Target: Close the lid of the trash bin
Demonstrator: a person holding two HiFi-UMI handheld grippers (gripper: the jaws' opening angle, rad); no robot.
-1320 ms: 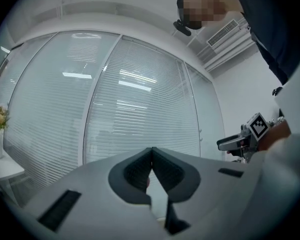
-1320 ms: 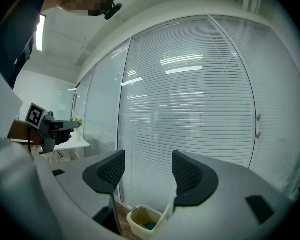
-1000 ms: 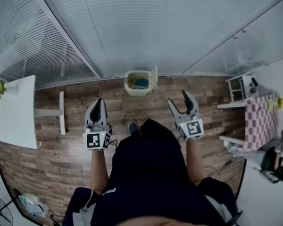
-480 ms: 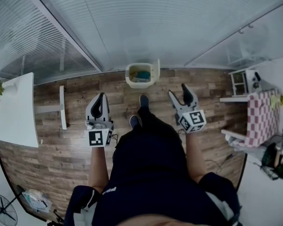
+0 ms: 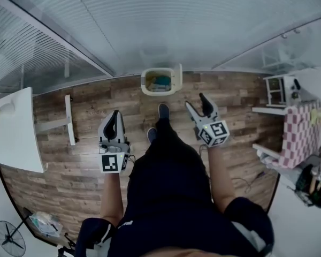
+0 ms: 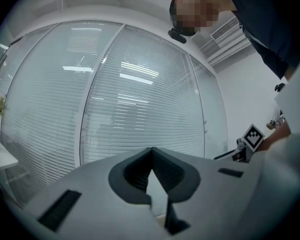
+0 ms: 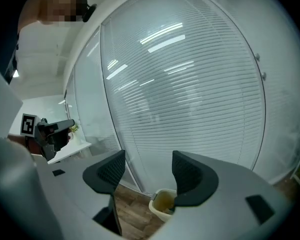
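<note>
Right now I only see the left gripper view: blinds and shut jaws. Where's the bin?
Observer: The bin stands on the floor against the glass wall, straight ahead.
Operator: Is the lid down?
Observer: No, the lid stands upright at the bin's right edge.
Operator: And my right gripper?
Observer: The right gripper has its jaws apart and holds nothing.

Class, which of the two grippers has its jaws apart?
The right gripper: its jaws stand apart, the trash bin visible beyond them. The left gripper has jaws meeting at their tips.
</note>
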